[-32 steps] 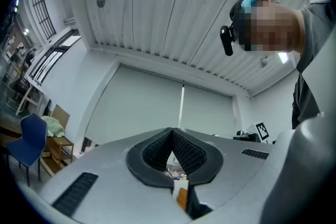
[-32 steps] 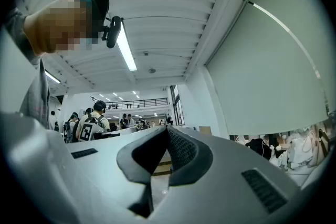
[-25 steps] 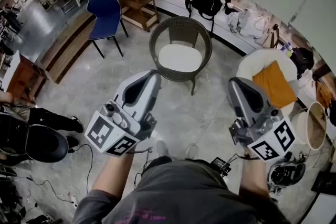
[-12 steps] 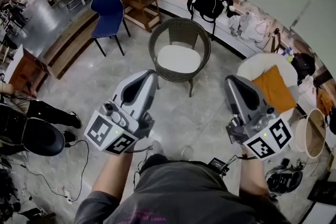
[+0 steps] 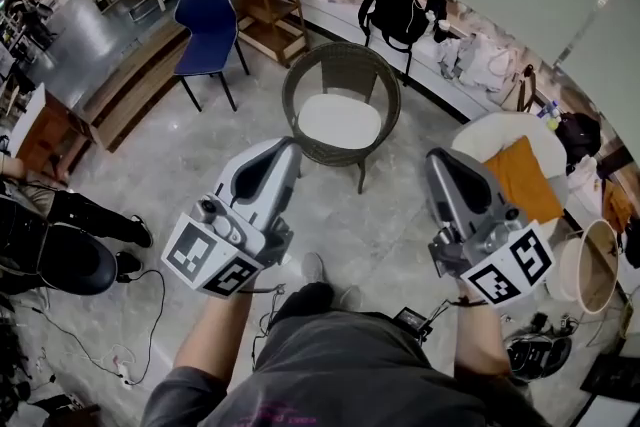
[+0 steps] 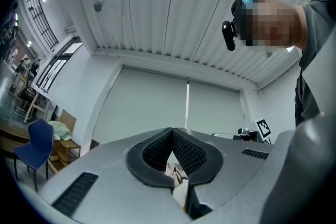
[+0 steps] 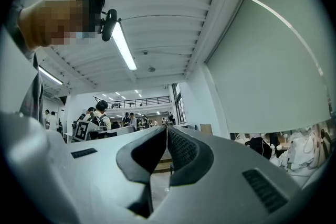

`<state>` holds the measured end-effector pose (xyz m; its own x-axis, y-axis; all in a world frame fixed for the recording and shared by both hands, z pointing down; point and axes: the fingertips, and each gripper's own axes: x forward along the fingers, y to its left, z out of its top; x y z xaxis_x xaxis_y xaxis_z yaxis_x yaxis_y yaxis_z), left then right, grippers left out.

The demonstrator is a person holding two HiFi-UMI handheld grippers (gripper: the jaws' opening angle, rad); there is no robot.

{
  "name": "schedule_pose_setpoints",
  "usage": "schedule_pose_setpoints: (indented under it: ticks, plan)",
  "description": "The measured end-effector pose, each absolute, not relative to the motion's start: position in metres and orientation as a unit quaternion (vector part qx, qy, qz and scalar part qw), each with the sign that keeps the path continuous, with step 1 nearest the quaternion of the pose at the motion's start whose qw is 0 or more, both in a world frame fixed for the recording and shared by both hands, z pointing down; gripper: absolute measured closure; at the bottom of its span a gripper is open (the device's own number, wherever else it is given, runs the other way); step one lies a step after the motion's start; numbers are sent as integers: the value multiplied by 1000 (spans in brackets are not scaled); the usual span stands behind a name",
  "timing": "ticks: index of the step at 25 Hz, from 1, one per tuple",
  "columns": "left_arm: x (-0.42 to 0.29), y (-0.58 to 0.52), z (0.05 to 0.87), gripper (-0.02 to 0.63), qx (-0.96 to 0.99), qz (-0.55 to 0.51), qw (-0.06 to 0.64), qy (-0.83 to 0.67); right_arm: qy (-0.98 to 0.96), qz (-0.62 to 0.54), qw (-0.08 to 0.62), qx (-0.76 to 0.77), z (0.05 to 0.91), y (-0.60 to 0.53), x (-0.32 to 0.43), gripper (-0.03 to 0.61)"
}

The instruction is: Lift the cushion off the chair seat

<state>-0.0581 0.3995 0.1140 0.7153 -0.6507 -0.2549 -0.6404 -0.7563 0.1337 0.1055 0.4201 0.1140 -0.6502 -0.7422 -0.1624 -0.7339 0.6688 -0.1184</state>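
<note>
A white cushion [image 5: 340,122] lies on the seat of a round dark wicker chair [image 5: 341,66] in the upper middle of the head view. My left gripper [image 5: 287,148] is held in the air in front of the chair's lower left, shut and holding nothing. My right gripper [image 5: 437,160] hangs to the chair's lower right, also shut with nothing in it. Both tilt slightly upward, so the two gripper views look at the ceiling and a pale wall blind, and neither shows the chair. In them the left gripper [image 6: 171,131] and the right gripper [image 7: 166,128] show their tips meeting.
A blue chair [image 5: 208,25] and a wooden shelf unit [image 5: 265,7] stand at the upper left. A white round seat with an orange cushion [image 5: 522,176] is at the right. A seated person [image 5: 60,240] is at the left edge; cables [image 5: 140,325] lie on the grey floor.
The chair and cushion have slid slightly up and left in the head view. Both grippers have crept forward a little and stayed shut.
</note>
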Motion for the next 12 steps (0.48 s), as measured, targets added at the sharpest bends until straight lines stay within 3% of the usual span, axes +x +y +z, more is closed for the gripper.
schedule_pose_setpoints:
  ticks: [12]
  plan:
    - [-85,305,123,604,930,-145,33,-335,899,-34,98,-426,125,333,81,565]
